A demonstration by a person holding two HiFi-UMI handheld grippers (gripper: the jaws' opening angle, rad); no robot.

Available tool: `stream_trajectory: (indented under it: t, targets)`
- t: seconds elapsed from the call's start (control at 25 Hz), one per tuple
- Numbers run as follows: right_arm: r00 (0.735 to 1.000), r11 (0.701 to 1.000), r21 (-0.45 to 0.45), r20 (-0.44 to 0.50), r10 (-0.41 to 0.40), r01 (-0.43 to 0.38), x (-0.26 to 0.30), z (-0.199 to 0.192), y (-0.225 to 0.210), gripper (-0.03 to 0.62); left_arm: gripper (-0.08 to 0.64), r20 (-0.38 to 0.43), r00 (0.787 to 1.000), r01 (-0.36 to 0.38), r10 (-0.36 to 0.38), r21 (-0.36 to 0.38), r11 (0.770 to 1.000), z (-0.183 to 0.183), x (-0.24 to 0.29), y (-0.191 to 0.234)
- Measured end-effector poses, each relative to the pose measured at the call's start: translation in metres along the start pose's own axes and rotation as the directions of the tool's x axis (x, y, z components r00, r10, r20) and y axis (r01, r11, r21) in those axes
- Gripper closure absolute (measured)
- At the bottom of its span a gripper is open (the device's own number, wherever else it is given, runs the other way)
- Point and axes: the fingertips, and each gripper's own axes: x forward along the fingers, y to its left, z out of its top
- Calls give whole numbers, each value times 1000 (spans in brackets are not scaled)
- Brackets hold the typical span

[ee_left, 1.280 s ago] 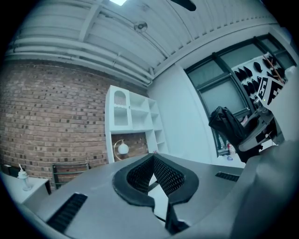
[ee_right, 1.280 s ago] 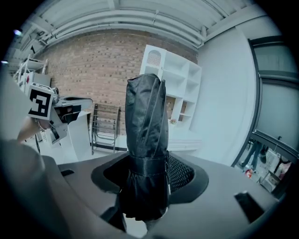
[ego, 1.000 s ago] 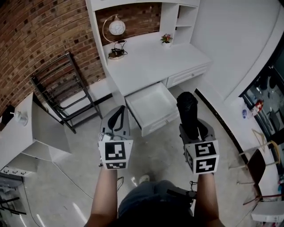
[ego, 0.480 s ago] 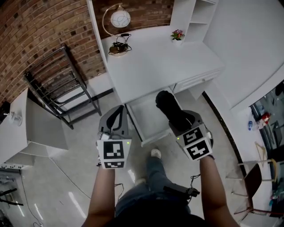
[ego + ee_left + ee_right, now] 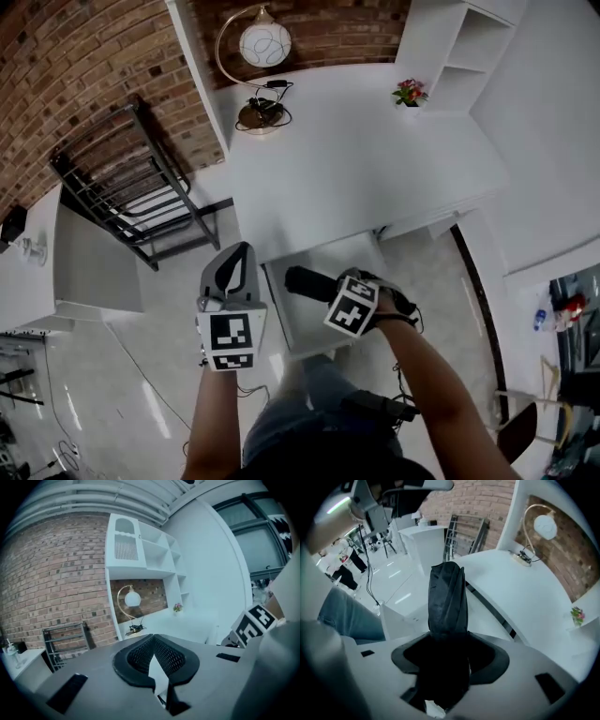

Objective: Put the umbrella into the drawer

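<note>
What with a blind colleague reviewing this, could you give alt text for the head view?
Seen from above, the right claw holds a folded black umbrella over the open white drawer under a white desk. The left claw hangs empty beside it. A lamp and small flowers stand on the desk.

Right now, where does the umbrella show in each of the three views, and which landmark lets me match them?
Head view: the umbrella is low centre, gripped by the right gripper, seen over the open drawer.
Left gripper view: not in it.
Right gripper view: dead centre, sticking out from between the jaws.
Shared landmark: the globe lamp on the desk.
</note>
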Motion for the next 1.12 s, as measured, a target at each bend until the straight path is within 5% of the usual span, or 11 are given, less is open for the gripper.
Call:
stream_trajectory:
  t: [0.2,0.68,0.96,1.12]
  targets:
    - [991,993,-45,-74,107,-111,72,-12,-17,359,558,-66,996,-53,54,19,998,-8,31,7]
    - [968,948,240,-88,237,-210,178,-27,-32,368,558,-155,986,-44,55,75,996,-33,57,9]
    - [988,963,258,-109,107,-76,178,-28,-41,310,558,-153,988,32,-20,73,997,-47,54,-1]
    - [997,943,332,-63,54,-31,140,-22,-43,310,558,-117,989,98,-89,75,992,-41,46,-8]
